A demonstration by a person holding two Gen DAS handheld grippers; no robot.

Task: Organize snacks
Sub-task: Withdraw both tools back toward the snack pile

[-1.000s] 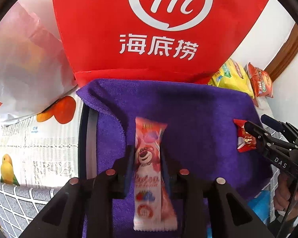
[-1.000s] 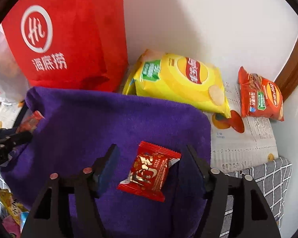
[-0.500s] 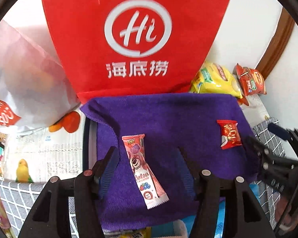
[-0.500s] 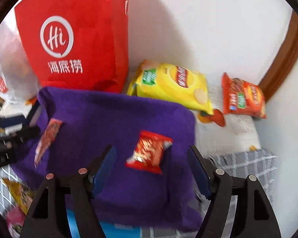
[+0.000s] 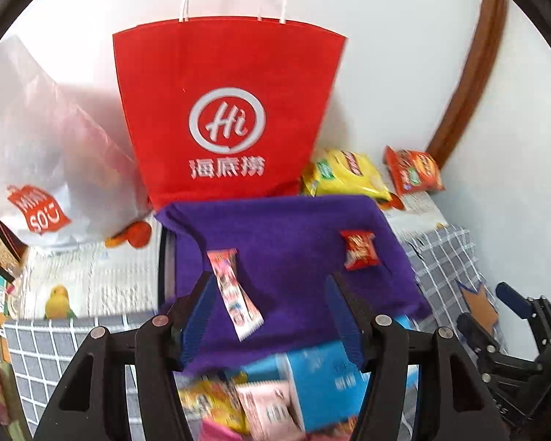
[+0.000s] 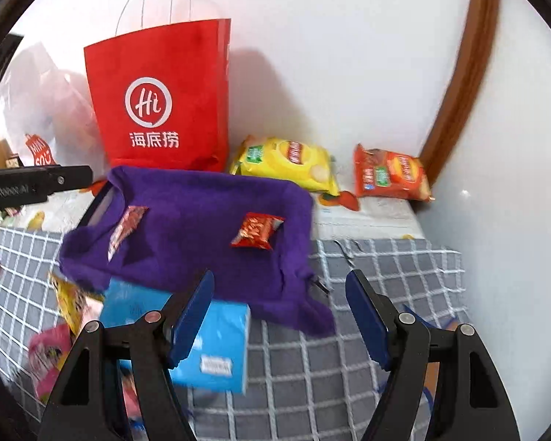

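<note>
A pink strawberry snack bar point(image 5: 233, 290) and a small red snack packet point(image 5: 359, 250) lie apart on a purple towel point(image 5: 286, 217). My left gripper point(image 5: 270, 283) hovers above the towel's near edge, open; the pink bar shows between its fingers but lies free below them. In the right wrist view the red packet point(image 6: 257, 229) and the pink bar point(image 6: 126, 228) rest on the towel point(image 6: 202, 198). My right gripper point(image 6: 280, 279) is open and holds nothing, back from the towel's near edge. It also shows at lower right in the left wrist view point(image 5: 483, 305).
A red paper bag point(image 5: 227, 117) stands behind the towel against the white wall, with a white plastic bag point(image 5: 36, 147) to its left. Yellow point(image 6: 286, 163) and orange point(image 6: 389, 174) chip bags lie at back right. A blue box point(image 6: 209, 345) and several snack packs point(image 6: 66, 301) lie in front on checked cloth point(image 6: 349, 349).
The left gripper opened and let go of the pink bar, which now lies on the towel. Both grippers pulled back and up, away from the two snacks.
</note>
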